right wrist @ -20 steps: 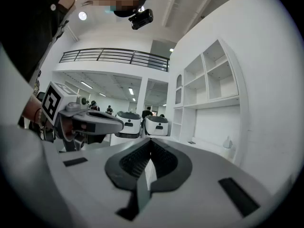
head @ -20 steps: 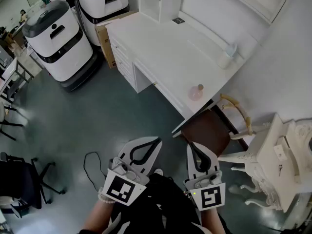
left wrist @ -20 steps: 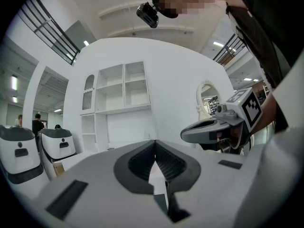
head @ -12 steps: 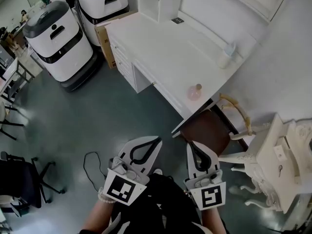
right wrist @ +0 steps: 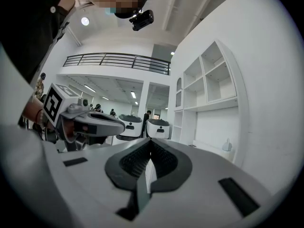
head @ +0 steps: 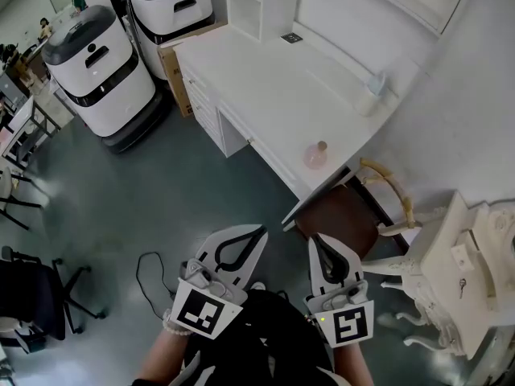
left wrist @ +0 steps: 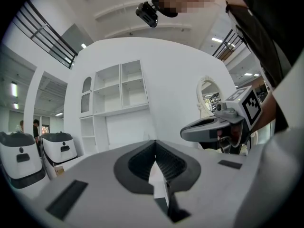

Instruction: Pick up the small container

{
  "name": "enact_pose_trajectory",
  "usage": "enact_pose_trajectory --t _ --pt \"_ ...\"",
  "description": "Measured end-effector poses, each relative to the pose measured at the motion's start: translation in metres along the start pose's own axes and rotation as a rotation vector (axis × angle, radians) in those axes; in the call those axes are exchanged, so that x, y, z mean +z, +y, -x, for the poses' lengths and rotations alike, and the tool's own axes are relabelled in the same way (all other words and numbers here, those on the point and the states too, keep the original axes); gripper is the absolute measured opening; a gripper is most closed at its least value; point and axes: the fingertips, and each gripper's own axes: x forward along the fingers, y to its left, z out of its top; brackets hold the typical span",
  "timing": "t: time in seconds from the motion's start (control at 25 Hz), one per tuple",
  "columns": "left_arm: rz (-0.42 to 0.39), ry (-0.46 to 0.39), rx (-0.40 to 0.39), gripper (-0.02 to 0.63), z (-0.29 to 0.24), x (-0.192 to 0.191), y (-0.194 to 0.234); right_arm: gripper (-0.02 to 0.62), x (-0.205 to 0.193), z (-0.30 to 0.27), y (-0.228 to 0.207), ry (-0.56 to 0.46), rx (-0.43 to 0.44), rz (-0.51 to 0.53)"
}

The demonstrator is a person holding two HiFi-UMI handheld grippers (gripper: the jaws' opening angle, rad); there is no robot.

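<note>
A small pink container (head: 315,155) with a round stopper stands near the front edge of the white desk (head: 265,79). A pale bottle-shaped container (head: 372,92) stands farther back by the wall, and it also shows small in the right gripper view as a bottle (right wrist: 228,145). My left gripper (head: 259,230) and right gripper (head: 315,240) are held side by side close to my body, over the floor and well short of the desk. Both are shut with nothing in them; the left gripper (left wrist: 155,141) and right gripper (right wrist: 151,139) show their jaws touching.
A brown wooden chair (head: 346,215) is tucked at the desk's near corner. An ornate white side table (head: 459,272) stands at the right. Two white wheeled machines (head: 96,63) and a cardboard box (head: 173,59) stand left of the desk. A black office chair (head: 32,296) and a floor cable (head: 149,272) lie at the left.
The head view has shifted slightly, so the desk and pink container sit a little further left in the picture. Both grippers stay in the same place, still shut.
</note>
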Motion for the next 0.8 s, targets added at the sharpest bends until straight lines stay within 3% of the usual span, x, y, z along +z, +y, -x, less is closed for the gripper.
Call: enact_pose_trajectory --t 0.4,0.8 --pt "-0.016 0.009 -0.012 0.002 -0.013 0.002 -0.019 0.002 -0.008 0.012 -0.014 -0.003 -0.002 0.022" --pt "-0.009 -0.015 -0.045 0.002 -0.04 -0.003 0.003 0.002 -0.009 -0.008 -0.032 0.008 -0.045 0.029"
